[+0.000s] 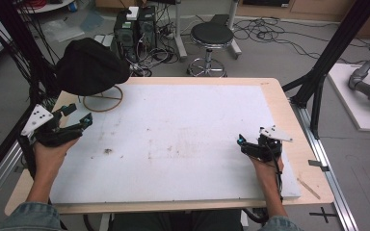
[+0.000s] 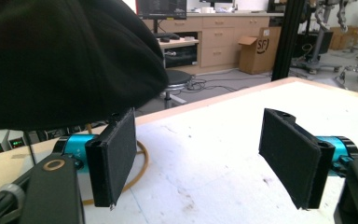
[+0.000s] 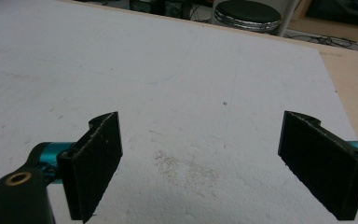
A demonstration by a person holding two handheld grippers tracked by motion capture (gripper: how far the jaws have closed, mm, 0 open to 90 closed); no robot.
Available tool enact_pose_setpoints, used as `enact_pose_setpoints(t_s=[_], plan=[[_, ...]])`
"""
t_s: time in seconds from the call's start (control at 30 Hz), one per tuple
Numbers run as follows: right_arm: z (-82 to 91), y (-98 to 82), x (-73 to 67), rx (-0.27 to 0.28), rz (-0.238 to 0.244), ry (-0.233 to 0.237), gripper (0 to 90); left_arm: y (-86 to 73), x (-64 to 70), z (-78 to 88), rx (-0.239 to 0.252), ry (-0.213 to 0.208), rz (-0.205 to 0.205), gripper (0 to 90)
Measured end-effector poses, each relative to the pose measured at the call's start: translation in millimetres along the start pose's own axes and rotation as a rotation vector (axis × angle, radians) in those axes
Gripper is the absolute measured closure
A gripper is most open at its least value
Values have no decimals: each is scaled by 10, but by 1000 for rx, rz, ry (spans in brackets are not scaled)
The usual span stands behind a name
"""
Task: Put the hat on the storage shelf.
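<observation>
A black cap (image 1: 91,65) rests on a stand with a wooden ring base (image 1: 103,100) at the table's back left corner. My left gripper (image 1: 78,114) hovers just in front of it, open and holding nothing. In the left gripper view the cap (image 2: 60,56) looms above the left jaw, the ring base (image 2: 142,161) passes behind that jaw, and the gripper (image 2: 205,158) has bare board between its jaws. My right gripper (image 1: 243,143) sits low over the white board (image 1: 183,134) near its right side. It is open (image 3: 214,163) with nothing between the pads.
The white board covers most of the wooden table (image 1: 277,96). A thin wooden stick (image 1: 308,187) lies at the table's front right corner. Beyond the far edge stand a black stool (image 1: 212,36) and computer towers (image 1: 135,26). A black frame post (image 1: 327,62) rises on the right.
</observation>
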State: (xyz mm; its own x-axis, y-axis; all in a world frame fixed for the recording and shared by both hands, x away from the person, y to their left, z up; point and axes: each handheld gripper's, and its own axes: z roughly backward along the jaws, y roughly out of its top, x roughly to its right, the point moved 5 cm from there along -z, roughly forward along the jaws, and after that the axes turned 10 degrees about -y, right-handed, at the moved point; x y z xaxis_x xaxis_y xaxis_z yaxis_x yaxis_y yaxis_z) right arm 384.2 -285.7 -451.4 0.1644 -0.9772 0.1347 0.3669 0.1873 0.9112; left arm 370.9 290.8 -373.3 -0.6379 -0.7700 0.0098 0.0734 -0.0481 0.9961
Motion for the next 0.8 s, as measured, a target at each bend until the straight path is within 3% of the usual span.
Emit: enact_pose_setpoints(t_s=[0.3,0.8], plan=[[-1,-1,3,1,0,0,134,-215,149,-8,-7,-16,-5,278],[7,-5,2,-5,2,-3,133,-530,219,30,-36,-12,14,276]])
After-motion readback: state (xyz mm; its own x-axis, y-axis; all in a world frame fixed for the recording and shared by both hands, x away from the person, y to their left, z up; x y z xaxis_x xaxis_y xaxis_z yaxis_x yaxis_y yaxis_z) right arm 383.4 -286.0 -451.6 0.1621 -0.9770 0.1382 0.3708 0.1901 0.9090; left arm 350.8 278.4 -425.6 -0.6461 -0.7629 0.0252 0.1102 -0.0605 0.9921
